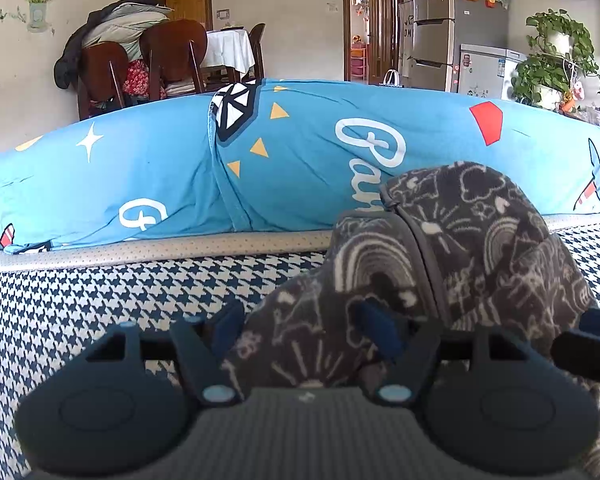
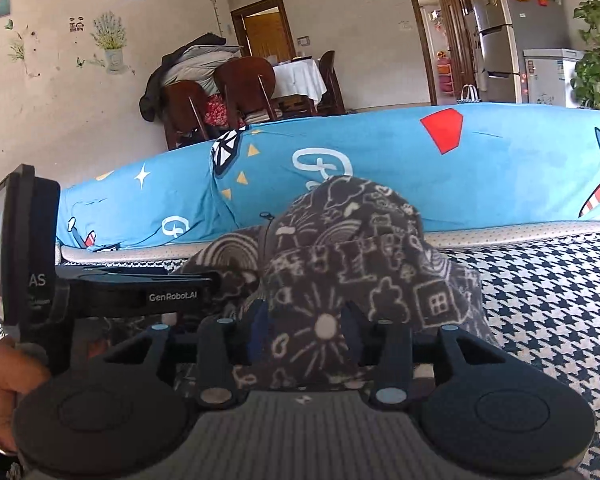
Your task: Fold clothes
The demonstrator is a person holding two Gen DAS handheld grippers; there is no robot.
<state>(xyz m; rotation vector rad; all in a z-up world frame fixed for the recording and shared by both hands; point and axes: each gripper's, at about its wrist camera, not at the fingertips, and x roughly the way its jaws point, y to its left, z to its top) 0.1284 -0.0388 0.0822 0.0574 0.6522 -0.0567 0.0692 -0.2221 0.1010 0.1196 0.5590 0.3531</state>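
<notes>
Garment: dark doodle-print fleece, bunched on houndstooth bed, near its far edge.
Left claw: released, straddling fleece.
Right claw: released, fleece between fingers.

Between your left gripper fingers bunches a dark grey garment scrawled with white rainbows, clouds and houses. Under it spreads a navy-and-white houndstooth cover, edged beyond your fingers by a pale grey dotted band. Past that lies a bright blue quilt with white script, yellow triangles and a red patch.
</notes>
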